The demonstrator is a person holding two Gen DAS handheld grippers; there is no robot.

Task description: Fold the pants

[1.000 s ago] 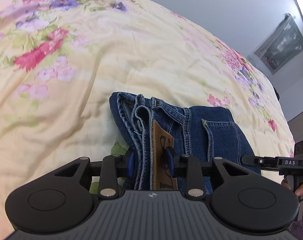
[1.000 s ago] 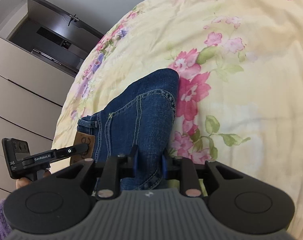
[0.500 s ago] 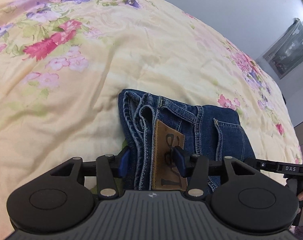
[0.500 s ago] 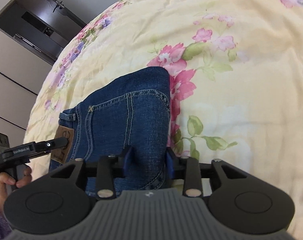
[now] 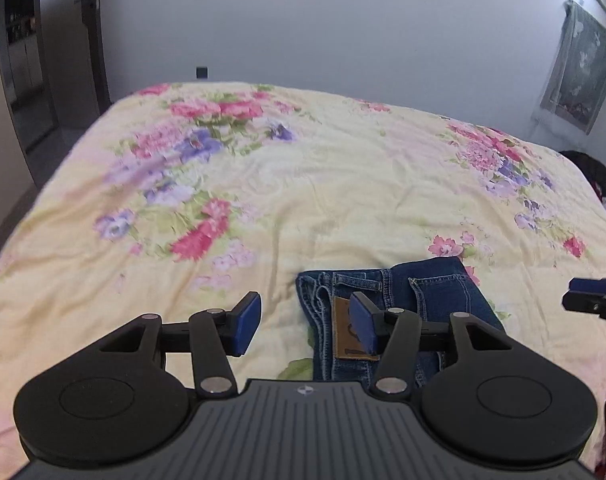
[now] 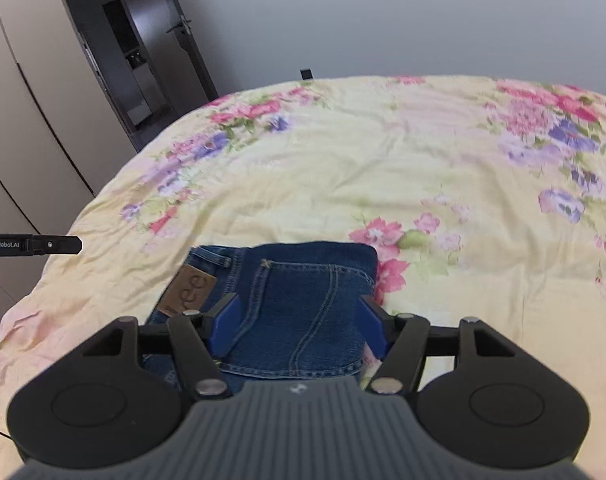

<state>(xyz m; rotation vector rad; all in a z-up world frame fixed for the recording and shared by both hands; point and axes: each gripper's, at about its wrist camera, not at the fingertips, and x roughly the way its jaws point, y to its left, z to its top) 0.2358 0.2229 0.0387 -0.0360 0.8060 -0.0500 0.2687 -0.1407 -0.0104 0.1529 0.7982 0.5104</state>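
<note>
1. The dark blue denim pants (image 6: 303,292) lie folded into a compact rectangle on the pale yellow floral bedspread (image 5: 303,184), at the near edge of the bed just in front of me. The brown leather waistband patch (image 6: 189,289) faces up on their left side, with a stitched back pocket beside it.

2. My left gripper (image 5: 305,326) is spread wide with nothing in it. Its blue pads (image 5: 247,322) are clear of the cloth — one over bare bedspread, the other in front of the patch.

3. My right gripper (image 6: 299,326) is likewise wide open and empty, held above the bundle; the pocket panel shows through the gap between its blue pads (image 6: 227,326).

4. I judge the folding itself finished, or very nearly: edges look roughly stacked and neither tool has hold of anything — this looks like the release step.

5. Next calls only for a check. If a layer along the waistband edge looks loose, I'd press or nudge it square; otherwise I'd draw both tools away without catching the denim.
</note>
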